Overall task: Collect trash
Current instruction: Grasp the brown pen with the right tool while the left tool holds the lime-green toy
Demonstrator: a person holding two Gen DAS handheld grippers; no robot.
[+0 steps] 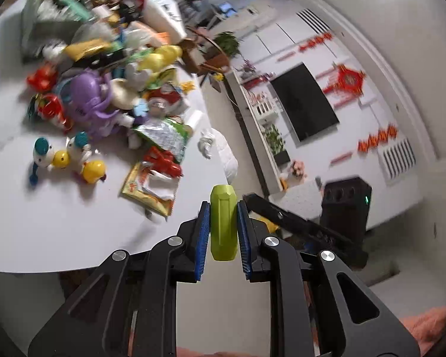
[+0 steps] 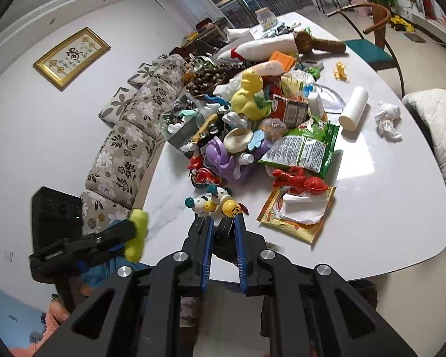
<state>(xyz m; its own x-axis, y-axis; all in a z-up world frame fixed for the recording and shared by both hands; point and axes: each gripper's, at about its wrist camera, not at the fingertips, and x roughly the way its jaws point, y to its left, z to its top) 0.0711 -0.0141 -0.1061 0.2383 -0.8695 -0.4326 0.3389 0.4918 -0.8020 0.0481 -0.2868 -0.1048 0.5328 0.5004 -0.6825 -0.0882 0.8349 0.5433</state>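
My left gripper [image 1: 223,208] is shut on a lime-green plastic piece [image 1: 223,223] and holds it off the white table's [image 1: 59,226] near edge; it also shows in the right wrist view [image 2: 138,235]. My right gripper [image 2: 224,223] hovers over the table's near edge, jaws a narrow gap apart with nothing between them, just short of two small white-and-yellow toys [image 2: 215,202]. A pile of toys and trash covers the table: a yellow snack wrapper with tissue [image 2: 297,211], a green snack bag [image 2: 304,148], a crumpled tissue [image 2: 386,120], a white roll [image 2: 353,108].
A red toy lobster [image 2: 300,178], purple octopus toy [image 2: 220,157] and yellow duck [image 2: 248,95] lie in the pile. A floral sofa [image 2: 125,154] runs along the table's left. A black speaker [image 2: 55,217] stands at the left. A wooden chair [image 2: 371,44] stands far right.
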